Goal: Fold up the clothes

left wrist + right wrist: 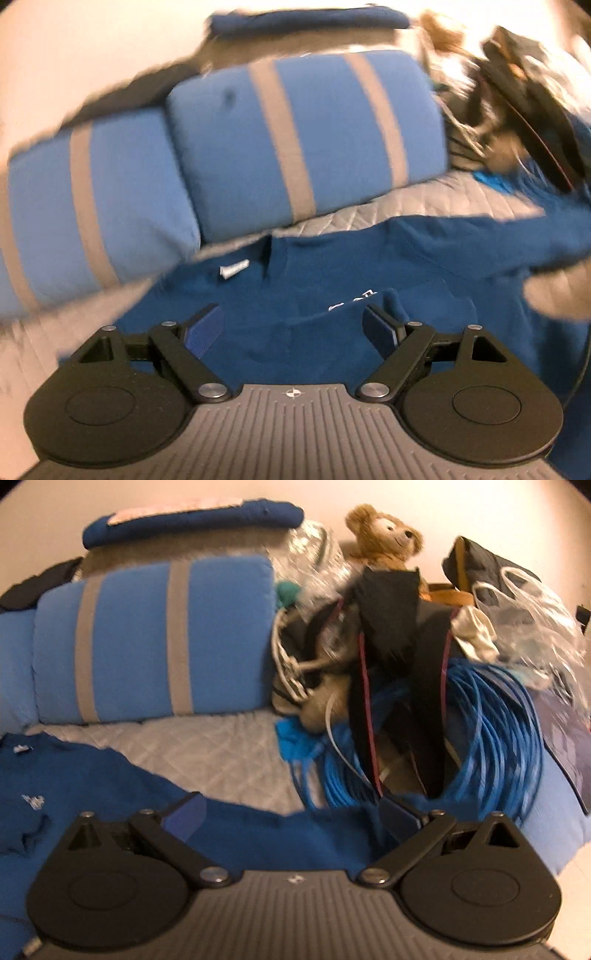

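While both claws, left [293, 326] and right [291, 812], gape wide and hold nothing, the shirt [332, 266] lies across the quilt [207, 753], cable [491, 734] piled at its right edge.

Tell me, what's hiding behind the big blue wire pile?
Behind the blue cable coil I see black straps, a teddy bear and clear plastic bags. The bear's lower body is covered.

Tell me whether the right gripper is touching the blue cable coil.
Apart. The right wrist view shows the right gripper open over the dark blue shirt, with the cable coil lying beyond its fingertips.
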`<state>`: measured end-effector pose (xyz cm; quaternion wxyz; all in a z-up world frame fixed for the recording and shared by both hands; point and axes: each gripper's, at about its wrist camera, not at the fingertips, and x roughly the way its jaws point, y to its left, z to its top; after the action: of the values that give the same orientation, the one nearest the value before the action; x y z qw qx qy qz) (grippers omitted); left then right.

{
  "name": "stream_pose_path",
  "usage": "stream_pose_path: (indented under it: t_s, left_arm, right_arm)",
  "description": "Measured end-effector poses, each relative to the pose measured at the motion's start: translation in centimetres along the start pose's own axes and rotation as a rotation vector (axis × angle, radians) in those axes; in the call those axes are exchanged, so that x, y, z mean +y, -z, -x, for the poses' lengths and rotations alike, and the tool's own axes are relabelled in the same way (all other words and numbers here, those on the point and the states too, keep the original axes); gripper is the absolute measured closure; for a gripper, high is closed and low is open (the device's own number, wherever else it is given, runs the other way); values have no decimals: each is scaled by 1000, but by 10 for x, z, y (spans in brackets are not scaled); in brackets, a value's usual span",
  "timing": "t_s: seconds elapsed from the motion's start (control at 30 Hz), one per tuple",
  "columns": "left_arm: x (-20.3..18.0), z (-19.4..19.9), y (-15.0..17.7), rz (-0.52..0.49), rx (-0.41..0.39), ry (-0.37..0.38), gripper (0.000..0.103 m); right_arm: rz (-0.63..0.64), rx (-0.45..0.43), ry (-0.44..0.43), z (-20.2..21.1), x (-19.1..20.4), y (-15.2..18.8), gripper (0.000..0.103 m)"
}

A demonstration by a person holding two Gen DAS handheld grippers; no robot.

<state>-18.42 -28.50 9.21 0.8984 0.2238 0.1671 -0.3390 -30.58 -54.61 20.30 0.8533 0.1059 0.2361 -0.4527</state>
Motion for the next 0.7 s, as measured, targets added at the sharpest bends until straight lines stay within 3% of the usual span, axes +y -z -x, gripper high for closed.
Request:
stream_pose_path:
  t_s: [0.07, 0.23, 0.47, 0.7]
  left_arm:
    - [-6, 10, -1, -32, -28, 12, 20]
    - [-2, 32, 6, 4, -79, 54, 20]
    - [2, 30, 5, 32, -78, 61, 20]
    - [8, 23, 2, 60, -39, 25, 20]
  right_arm:
    - [2, 6, 8, 2, -6, 7, 0]
    - [-28, 35, 23, 2, -28, 29, 0]
    - [-167, 68, 48, -5, -66, 61, 3]
    - [-389, 77, 53, -21, -95, 79, 29]
